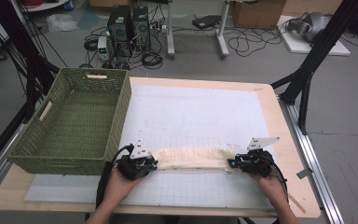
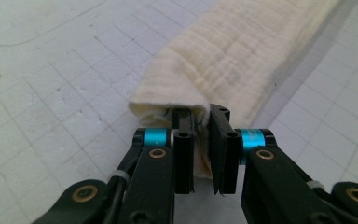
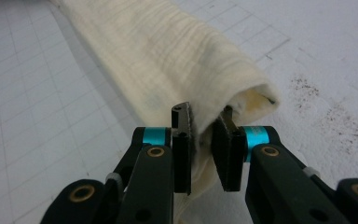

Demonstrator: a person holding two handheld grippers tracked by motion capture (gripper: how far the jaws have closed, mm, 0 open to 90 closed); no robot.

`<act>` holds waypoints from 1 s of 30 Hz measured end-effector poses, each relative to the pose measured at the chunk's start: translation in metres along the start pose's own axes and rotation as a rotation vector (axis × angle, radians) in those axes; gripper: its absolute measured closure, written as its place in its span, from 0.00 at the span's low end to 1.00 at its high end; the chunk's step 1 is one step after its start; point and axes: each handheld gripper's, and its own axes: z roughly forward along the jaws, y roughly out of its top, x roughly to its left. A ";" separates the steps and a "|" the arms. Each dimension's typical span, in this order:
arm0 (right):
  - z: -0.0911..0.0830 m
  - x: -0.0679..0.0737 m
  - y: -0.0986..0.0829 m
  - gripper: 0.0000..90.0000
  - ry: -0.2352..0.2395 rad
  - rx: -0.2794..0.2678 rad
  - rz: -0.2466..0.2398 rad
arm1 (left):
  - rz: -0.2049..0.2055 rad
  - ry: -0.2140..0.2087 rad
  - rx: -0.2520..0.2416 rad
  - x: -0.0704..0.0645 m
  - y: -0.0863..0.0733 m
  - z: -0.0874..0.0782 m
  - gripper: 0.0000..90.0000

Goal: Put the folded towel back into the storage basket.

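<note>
A cream cloth (image 1: 192,157), folded into a long narrow band, lies across the white gridded mat (image 1: 200,116) near the table's front. My left gripper (image 1: 150,164) is shut on the cloth's left end (image 2: 186,93), with the fabric pinched between its black jaws. At the other end, my right gripper (image 1: 234,163) is shut on the cloth's right end (image 3: 205,84), its jaws clamped on the folded edge. The cloth stretches straight between the two grippers (image 2: 201,122) (image 3: 204,122).
A green woven basket (image 1: 103,135) stands at the table's left, close to my left hand. Black frame struts (image 1: 307,70) rise at the right. Computers and cables lie on the floor beyond the table's far edge. Dark specks mark the mat (image 3: 326,116).
</note>
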 end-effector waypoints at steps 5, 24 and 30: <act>0.007 0.002 0.001 0.87 0.004 0.034 -0.014 | -0.007 -0.005 0.008 -0.002 -0.006 -0.005 0.90; 0.008 0.000 0.001 0.81 -0.005 0.031 0.002 | -0.015 0.019 -0.010 -0.002 -0.005 -0.008 0.76; 0.008 0.000 0.001 0.80 -0.007 0.031 0.004 | -0.016 0.031 -0.027 -0.003 -0.004 -0.011 0.73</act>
